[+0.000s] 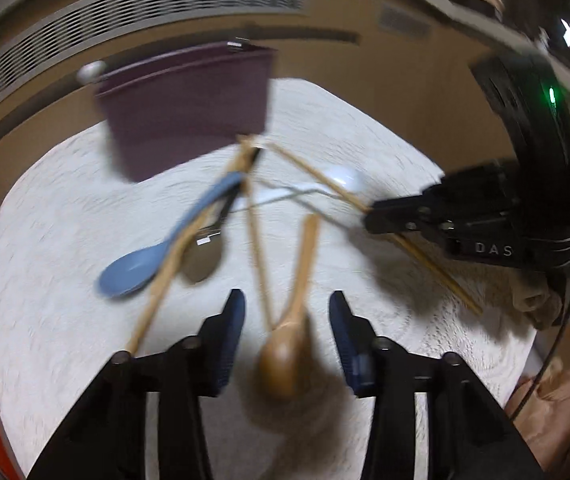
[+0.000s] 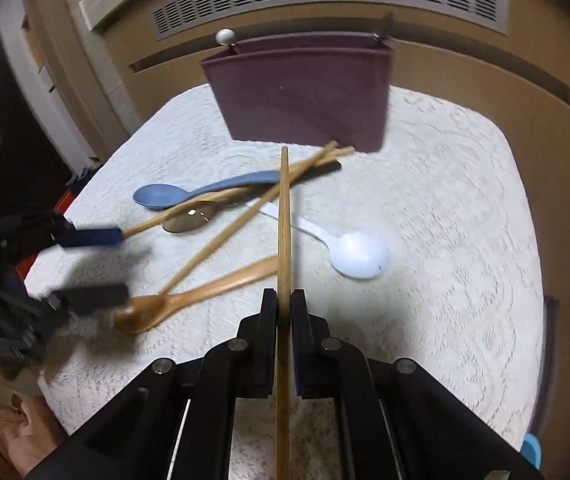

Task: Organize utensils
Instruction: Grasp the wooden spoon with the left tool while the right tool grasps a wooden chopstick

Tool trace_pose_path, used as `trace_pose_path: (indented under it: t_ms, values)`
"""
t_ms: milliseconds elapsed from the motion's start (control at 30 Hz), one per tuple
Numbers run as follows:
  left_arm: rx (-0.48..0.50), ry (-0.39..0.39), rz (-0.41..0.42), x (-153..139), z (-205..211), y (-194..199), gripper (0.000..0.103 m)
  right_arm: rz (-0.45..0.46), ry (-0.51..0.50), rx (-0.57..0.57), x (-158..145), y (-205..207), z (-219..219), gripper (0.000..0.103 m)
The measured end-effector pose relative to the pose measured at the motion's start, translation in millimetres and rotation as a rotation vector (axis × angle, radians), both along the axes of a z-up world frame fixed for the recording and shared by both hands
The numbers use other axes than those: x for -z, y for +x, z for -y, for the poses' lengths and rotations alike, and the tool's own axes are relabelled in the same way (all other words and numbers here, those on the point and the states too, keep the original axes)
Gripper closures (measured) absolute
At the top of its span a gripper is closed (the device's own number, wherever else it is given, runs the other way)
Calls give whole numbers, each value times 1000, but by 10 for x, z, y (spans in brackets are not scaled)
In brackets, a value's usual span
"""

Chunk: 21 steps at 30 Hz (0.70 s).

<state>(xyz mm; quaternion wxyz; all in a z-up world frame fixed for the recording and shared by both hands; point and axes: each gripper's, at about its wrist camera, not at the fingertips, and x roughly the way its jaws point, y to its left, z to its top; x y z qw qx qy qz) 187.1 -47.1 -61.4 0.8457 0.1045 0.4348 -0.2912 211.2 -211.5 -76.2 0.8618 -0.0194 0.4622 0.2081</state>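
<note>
Right wrist view looks down the right gripper (image 2: pixel 284 308), whose jaws are clamped on a single wooden chopstick (image 2: pixel 283 216) that runs straight forward between them, its far tip reaching toward the purple holder (image 2: pixel 305 92) standing at the back of the worktop (image 2: pixel 465 200), which is covered with a white lace cloth. Beyond the held stick the other utensils lie in a loose heap on the cloth: a blue spoon (image 2: pixel 165 194), a metal spoon (image 2: pixel 189 220) just beside it, two more wooden chopsticks (image 2: pixel 221 240) crossing each other, a wooden spoon (image 2: pixel 173 304) nearest the camera, and a white spoon (image 2: pixel 359 254) lying apart to the right. The left gripper (image 2: pixel 123 262) comes in from the left edge, jaws apart, straddling the bowl end of the wooden spoon; the frames are blurred, and no pad can be seen pressing on it. From the left wrist view that same left gripper (image 1: pixel 287 328) has the wooden spoon (image 1: pixel 289 340) lying between its blue pads (image 1: pixel 231 332) with a gap on each side, while the right gripper (image 1: pixel 373 216) holds its chopstick (image 1: pixel 437 264) at an angle on the right
</note>
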Motion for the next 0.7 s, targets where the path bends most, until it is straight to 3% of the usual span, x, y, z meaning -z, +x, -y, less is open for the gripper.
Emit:
trace_pose_path:
  t_ms: [200, 333, 700]
  values:
    - [47, 94, -40, 119, 401, 230, 83, 0, 32, 37, 16, -41, 102, 96]
    - [16, 156, -74, 240, 486, 382, 83, 7, 36, 42, -12, -59, 131, 96]
    - [-2, 101, -165, 273, 461, 572, 82, -22, 44, 61, 37, 34, 144, 96]
